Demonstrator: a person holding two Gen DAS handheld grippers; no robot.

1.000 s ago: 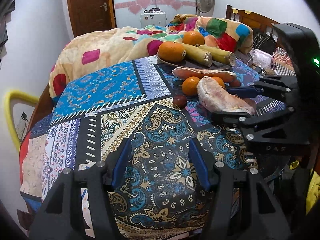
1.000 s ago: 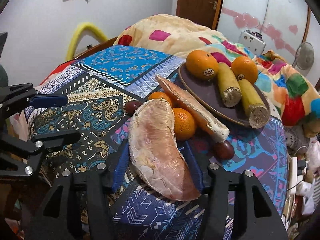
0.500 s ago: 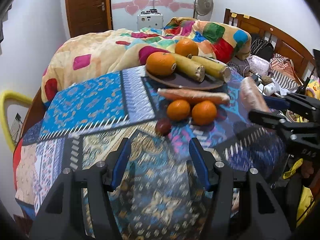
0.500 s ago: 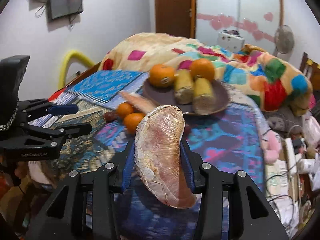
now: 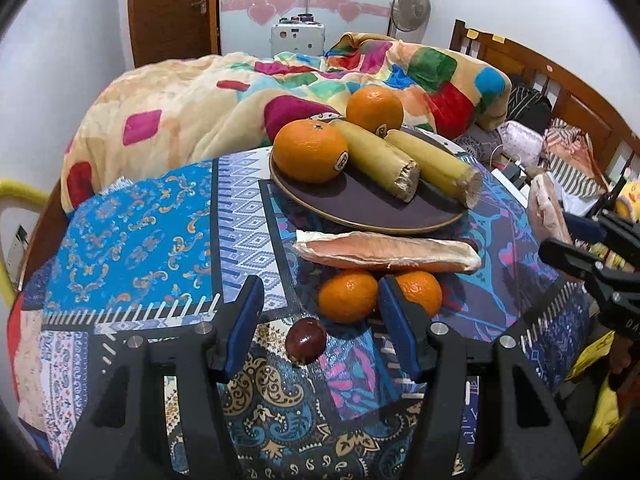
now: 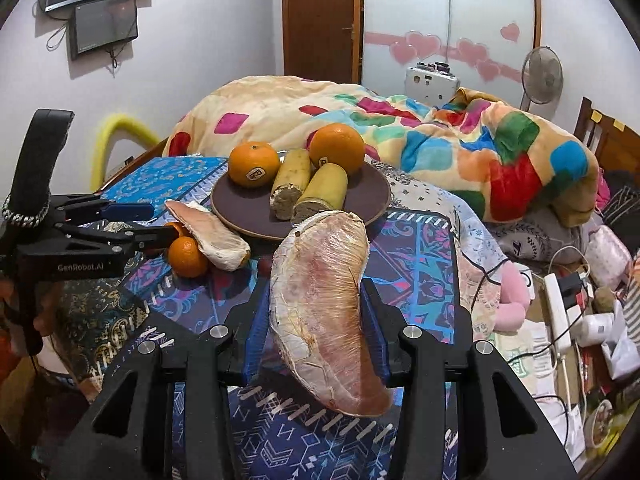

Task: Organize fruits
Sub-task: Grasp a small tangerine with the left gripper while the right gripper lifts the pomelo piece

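- The right gripper (image 6: 316, 328) is pinching a wrapped pomelo wedge (image 6: 320, 300) between its blue pads, holding it clear of the patterned cloth (image 6: 416, 264); its jaws have just been closing on the wedge, which is pointing up toward the plate.
- The left gripper (image 5: 320, 328) is standing spread and empty, with a dark red fruit (image 5: 306, 339) lying on the cloth between its fingers and two small oranges (image 5: 348, 296) just beyond its tips.
- I judge the step in hand to be carrying the wedge to the brown plate (image 6: 376, 196); the next move is calling for a bare spot on the plate's near side, since two large oranges (image 6: 254, 164) and two sugarcane pieces (image 6: 292, 182) are filling its far half.
- A second wedge (image 5: 384, 250) is lying on the cloth just in front of the plate, still to be sorted.
- In the left view, the held wedge is showing only as a sliver at the right edge.
- From the right view, one small orange is mostly hidden behind the left gripper's fingers.
- Beyond the plate, the quilt (image 6: 440, 132) is covering the bed.
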